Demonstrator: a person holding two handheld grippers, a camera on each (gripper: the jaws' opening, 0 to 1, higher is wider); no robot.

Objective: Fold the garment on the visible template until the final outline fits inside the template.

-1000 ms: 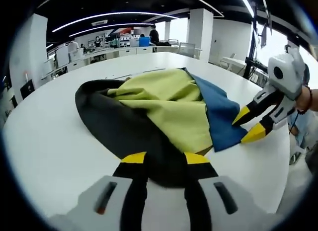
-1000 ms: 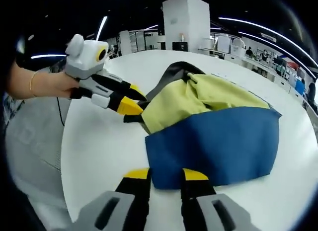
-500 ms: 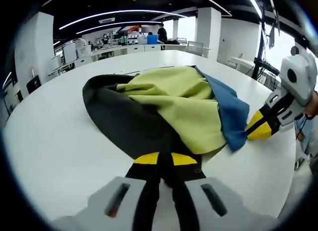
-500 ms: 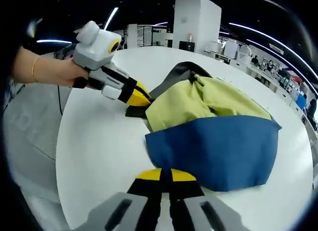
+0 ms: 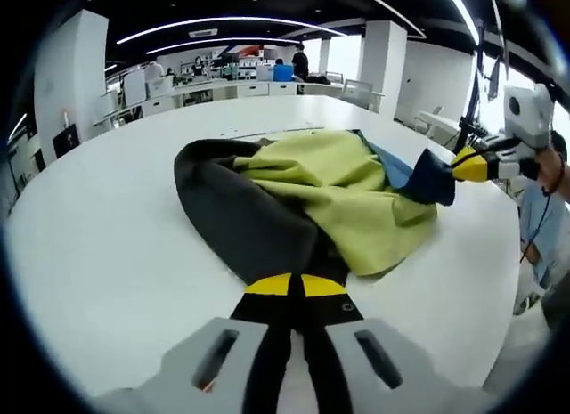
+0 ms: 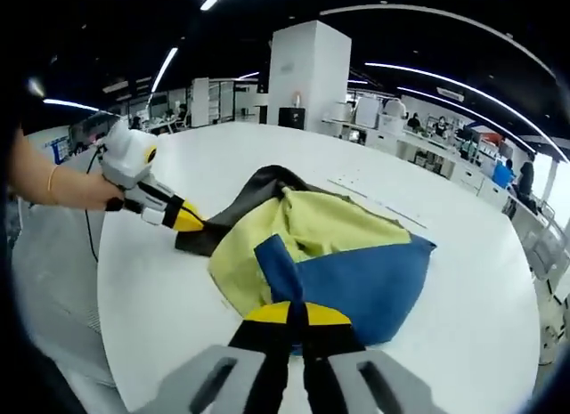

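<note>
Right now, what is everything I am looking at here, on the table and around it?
Garment: one, yellow-green, blue and black panels, crumpled in the middle of the table.
Table: one, white, round-edged, under the garment.
Thin dark lines: a few, on the table beyond the garment; possibly the template, too faint to be sure.
Pillar: one, white, behind the table.
Desks and people: several, far off in the office background.
Ceiling light strips: several, white, overhead.
Left tool: one, black jaws with yellow tips, shut on the garment's black edge.
Right tool: one, same colours, shut on the blue corner, lifted off the table.
Hand: one, holding the left tool.
</note>
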